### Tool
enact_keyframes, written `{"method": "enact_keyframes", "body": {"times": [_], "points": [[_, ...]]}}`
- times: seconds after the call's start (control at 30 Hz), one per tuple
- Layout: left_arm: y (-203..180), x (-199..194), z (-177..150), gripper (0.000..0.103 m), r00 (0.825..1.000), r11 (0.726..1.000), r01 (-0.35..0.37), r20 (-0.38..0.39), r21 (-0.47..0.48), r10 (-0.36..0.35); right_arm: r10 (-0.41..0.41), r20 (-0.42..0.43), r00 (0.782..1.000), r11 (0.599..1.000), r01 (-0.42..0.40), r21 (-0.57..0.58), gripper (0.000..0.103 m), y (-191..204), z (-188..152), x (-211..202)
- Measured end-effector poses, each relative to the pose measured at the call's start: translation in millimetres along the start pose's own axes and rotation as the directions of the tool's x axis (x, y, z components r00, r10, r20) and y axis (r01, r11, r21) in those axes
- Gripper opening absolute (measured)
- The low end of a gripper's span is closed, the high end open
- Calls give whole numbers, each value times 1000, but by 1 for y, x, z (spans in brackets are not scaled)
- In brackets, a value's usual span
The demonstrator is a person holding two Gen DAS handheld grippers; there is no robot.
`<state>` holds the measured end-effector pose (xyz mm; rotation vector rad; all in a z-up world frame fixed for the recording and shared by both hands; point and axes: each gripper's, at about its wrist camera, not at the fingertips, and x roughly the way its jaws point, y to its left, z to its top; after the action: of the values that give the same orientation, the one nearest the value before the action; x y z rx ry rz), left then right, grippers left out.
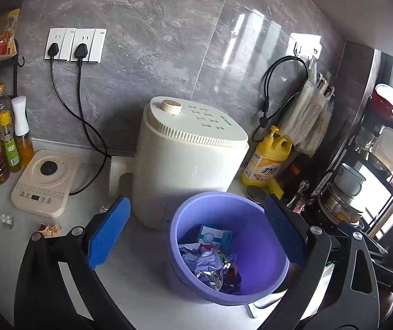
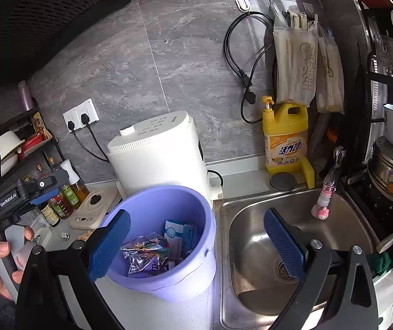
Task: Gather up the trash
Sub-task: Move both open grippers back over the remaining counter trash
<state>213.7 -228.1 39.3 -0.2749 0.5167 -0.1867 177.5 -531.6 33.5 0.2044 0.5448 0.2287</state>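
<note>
Trash in purple bin, claws apart.

Purple bin bottom trash layers hidden; sink edge-cropped.

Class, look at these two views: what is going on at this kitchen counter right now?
A person is collecting trash with two handheld grippers. Both the left gripper and the right gripper are open and empty, poised over the round purple plastic bin, which already holds foil wrappers and a small blue-and-white box. A crumpled brown wrapper and a small clear scrap lie on the white countertop.
</note>
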Motion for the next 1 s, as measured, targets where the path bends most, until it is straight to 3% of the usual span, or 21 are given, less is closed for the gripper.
{"method": "enact_keyframes", "body": {"times": [0.2,0.4,0.6,1.0], "points": [[41,-24,0,97,992,993,-118,42,-31,119,64,-32,997,997,-65,-41,95,37,-1,22],[88,-36,-5,97,980,979,-196,25,-62,198,130,-69,989,987,-136,-85,95,81,-5,43],[139,-43,-10,97,979,973,-206,-28,-108,204,172,-94,981,974,-183,-130,95,124,-9,60],[216,-46,-13,97,961,962,-267,-95,-61,260,198,-127,972,962,-218,-163,95,197,-20,98]]}}
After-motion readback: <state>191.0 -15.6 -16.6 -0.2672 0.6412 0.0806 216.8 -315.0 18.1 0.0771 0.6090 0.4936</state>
